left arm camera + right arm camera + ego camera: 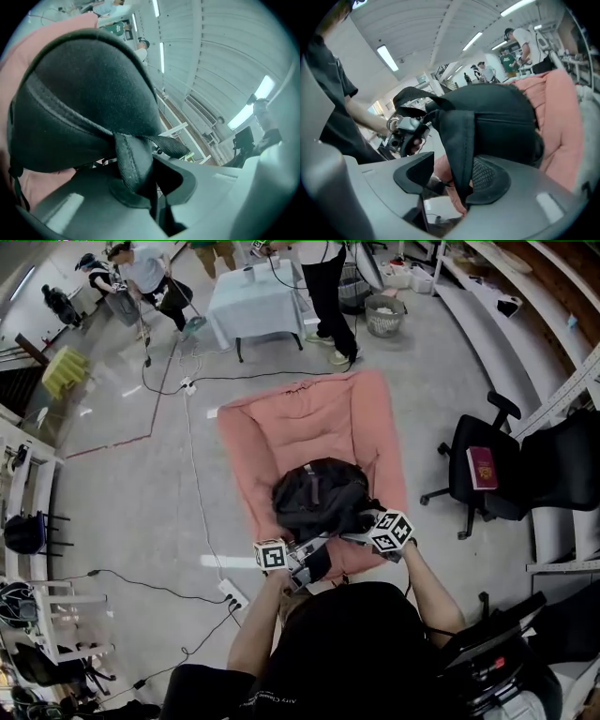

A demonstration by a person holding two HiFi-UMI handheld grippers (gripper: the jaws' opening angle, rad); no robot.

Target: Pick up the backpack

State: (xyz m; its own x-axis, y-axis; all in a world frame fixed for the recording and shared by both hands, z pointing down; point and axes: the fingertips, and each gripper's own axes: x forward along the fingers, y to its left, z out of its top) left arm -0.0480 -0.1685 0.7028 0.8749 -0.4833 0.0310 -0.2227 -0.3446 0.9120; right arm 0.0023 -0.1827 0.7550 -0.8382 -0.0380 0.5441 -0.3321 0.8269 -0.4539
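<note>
A black backpack [319, 495] lies on a pink beanbag cushion [309, 418] on the floor, just in front of me. My left gripper [302, 557] is at its near left edge, and in the left gripper view the left gripper [140, 183] is shut on a black webbing strap [133, 159] that runs down from the pack's body [89, 93]. My right gripper [359, 526] is at the pack's near right side. In the right gripper view the right gripper [450, 176] stands open, with a wide black strap [459, 140] hanging between the jaws against the right one.
A black office chair [473, 493] with a red book [481, 467] on its seat stands to the right. A cable and a power strip [232, 594] lie on the floor to the left. At the back stand a cloth-covered table [255, 296], a basket [384, 315] and several people.
</note>
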